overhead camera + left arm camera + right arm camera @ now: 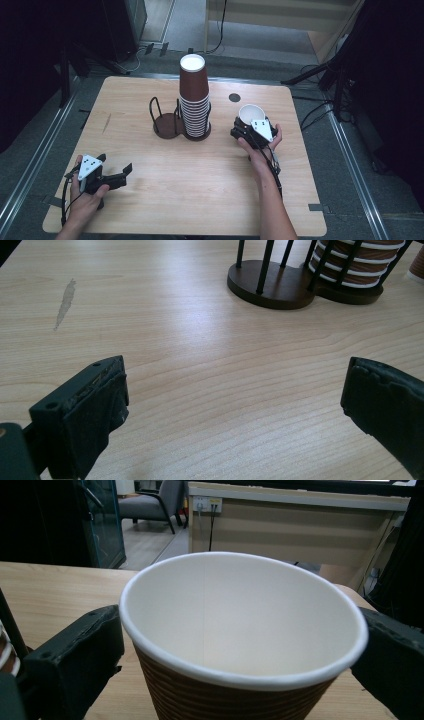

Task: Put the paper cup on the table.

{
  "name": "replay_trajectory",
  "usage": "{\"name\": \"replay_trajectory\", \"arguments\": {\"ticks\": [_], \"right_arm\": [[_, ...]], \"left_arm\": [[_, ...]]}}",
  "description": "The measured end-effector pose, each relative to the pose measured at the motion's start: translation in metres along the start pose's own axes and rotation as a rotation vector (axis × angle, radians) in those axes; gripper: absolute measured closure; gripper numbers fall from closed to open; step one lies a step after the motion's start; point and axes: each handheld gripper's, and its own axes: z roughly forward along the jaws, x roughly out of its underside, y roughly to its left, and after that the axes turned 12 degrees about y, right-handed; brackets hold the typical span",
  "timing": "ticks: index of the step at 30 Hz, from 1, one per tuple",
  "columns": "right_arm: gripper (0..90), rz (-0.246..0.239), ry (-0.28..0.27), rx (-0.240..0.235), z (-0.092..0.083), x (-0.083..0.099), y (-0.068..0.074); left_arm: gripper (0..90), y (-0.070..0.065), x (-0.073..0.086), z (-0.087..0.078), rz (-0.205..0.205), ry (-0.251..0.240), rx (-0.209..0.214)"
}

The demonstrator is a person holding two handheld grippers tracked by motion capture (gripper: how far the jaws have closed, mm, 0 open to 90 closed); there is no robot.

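Note:
A brown ribbed paper cup [250, 114] with a white inside stands mouth up at the table's right, and my right gripper [246, 128] is shut on it. In the right gripper view the cup [240, 605] sits between both black pads [75, 660], which press on its sides. A tall stack of upside-down brown cups [194, 95] rests in a dark wire holder [167, 125] at the table's middle back. My left gripper [116, 164] is open near the front left corner, low over the bare wood. In the left gripper view its jaws [235, 390] stand wide apart, pointing toward the holder [272, 285].
The wooden table [165, 200] has a dark round grommet [234, 97] behind the held cup and a pale scuff [65, 302] at the left. The holder's left ring holds no cups. Cables and stand legs lie on the floor around the table.

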Motion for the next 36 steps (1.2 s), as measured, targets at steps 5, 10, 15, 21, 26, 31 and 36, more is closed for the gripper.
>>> {"name": "replay_trajectory", "arguments": {"ticks": [5,10,15,21,26,31,36], "right_arm": [[0.0,0.015,-0.004,-0.018,-0.006,-0.003,-0.002],[0.0,0.017,-0.022,-0.044,-0.015,-0.006,-0.007],[0.0,0.022,-0.035,-0.072,-0.026,-0.011,-0.009],[0.0,0.013,-0.043,-0.083,-0.039,-0.013,-0.012],[0.0,0.003,-0.046,-0.089,-0.046,-0.010,-0.012],[0.0,0.010,-0.052,-0.097,-0.051,-0.007,-0.015],[0.0,0.011,-0.047,-0.096,-0.057,-0.001,-0.018]], "left_arm": [[0.0,0.000,0.000,0.000,0.000,-0.001,0.001],[0.0,0.000,0.000,0.000,0.001,0.000,0.000],[0.0,0.000,0.000,0.000,0.000,0.002,0.000],[0.0,0.000,0.000,0.000,0.001,0.001,-0.001],[0.0,-0.001,0.000,0.000,0.001,0.004,0.000],[0.0,0.000,0.000,0.000,0.000,0.003,0.000],[0.0,-0.001,0.000,0.000,0.001,0.005,0.000]]}}
